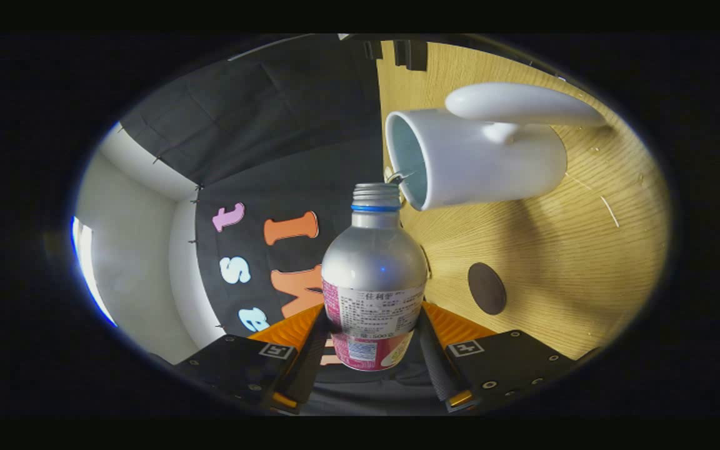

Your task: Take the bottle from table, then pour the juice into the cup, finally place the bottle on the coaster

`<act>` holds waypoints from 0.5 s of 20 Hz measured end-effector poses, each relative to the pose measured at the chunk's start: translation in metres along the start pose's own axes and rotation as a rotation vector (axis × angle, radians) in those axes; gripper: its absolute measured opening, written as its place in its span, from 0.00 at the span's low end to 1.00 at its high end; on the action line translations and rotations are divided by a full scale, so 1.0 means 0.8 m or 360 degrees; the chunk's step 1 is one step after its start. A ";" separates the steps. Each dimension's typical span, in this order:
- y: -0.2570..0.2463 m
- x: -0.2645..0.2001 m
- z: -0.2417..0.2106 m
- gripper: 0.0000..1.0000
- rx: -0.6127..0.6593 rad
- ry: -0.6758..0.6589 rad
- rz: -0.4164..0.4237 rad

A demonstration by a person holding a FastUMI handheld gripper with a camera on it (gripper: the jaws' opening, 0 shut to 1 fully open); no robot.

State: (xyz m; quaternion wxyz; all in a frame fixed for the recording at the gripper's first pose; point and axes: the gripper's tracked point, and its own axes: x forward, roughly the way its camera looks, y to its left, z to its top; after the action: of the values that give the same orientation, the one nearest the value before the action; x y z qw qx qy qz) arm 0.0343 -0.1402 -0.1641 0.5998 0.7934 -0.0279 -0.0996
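1. Gripper (372,350) clamped on bottle (373,275), both fingers pressing its labelled lower body; pickup done, bottle off the table (585,250).
2. Bottle tipped, open mouth just beside the cup (479,156) rim; pouring apparently under way, no stream discernible.
3. Coaster (487,288) lying bare nearer the gripper than the cup; placement left.

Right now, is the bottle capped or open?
Open. The bottle, clamped between the tongs, shows bare neck threads with no cap, its mouth tipped toward the white cup.
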 end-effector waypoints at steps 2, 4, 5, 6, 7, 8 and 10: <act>0.002 0.000 0.001 0.74 -0.0012 0.0002 0.0002; 0.005 0.000 0.005 0.74 -0.0008 -0.0003 0.0011; 0.006 0.001 0.007 0.74 -0.0006 -0.0005 0.0012; 0.006 0.000 0.007 0.74 -0.0006 -0.0008 0.0012; 0.007 0.002 0.009 0.74 -0.0005 -0.0009 0.0014; 0.009 0.001 0.008 0.74 -0.0002 -0.0011 0.0016; 0.012 0.003 0.010 0.74 0.0008 -0.0018 0.0021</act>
State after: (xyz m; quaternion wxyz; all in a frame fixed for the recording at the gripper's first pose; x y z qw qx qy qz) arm 0.0360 -0.1508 -0.1574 0.5982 0.7943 -0.0368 -0.0999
